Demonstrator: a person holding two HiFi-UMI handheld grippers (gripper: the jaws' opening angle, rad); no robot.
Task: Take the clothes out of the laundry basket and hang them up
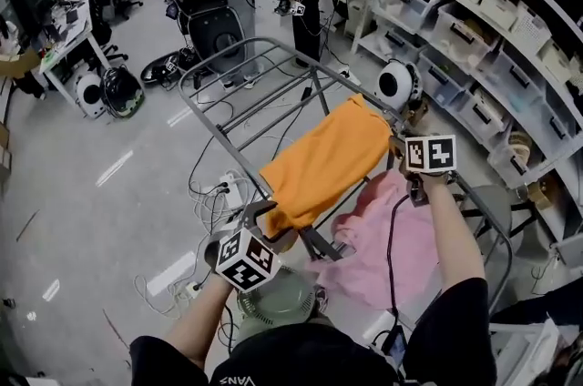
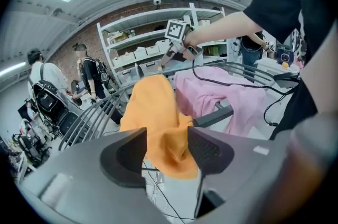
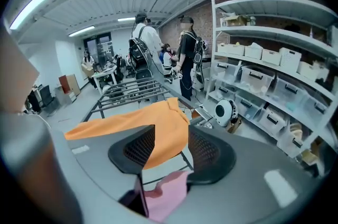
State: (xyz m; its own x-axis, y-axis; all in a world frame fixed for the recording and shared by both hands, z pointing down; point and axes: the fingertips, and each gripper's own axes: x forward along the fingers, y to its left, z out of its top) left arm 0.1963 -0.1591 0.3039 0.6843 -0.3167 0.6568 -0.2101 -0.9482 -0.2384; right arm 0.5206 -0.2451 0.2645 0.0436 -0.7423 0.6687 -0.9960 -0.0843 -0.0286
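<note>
- The orange cloth (image 1: 328,161) is draped flat over the rails of the metal drying rack (image 1: 260,40). In the head view its long axis runs from lower left, by the left gripper (image 1: 266,225), to upper right, by the right gripper (image 1: 398,141).
- The far end points toward the wall of shelves (image 1: 474,20). The near end drops over the rack's edge and hangs bunched up, with a soft fold in it.
- Looks-wise it's plain bright orange with no print that I can see. It's mostly smooth on top and only crumpled at the hanging end.
- Left gripper view: the jaws are wide apart. The hanging orange end (image 2: 156,112) sits in the gap (image 2: 166,138) and may brush one pad, but it isn't clamped.
- Right gripper view: the jaws (image 3: 171,138) are also apart with nothing pinched. The orange cloth (image 3: 142,122) lies spread on the rack bars (image 3: 132,95) just past the tips.
- A pink cloth (image 1: 392,248) hangs on the rack right beside the orange one, on the person's right and lower down. It's rumpled, with a black cable lying across it.
- There are a few people standing on the floor further back.
</note>
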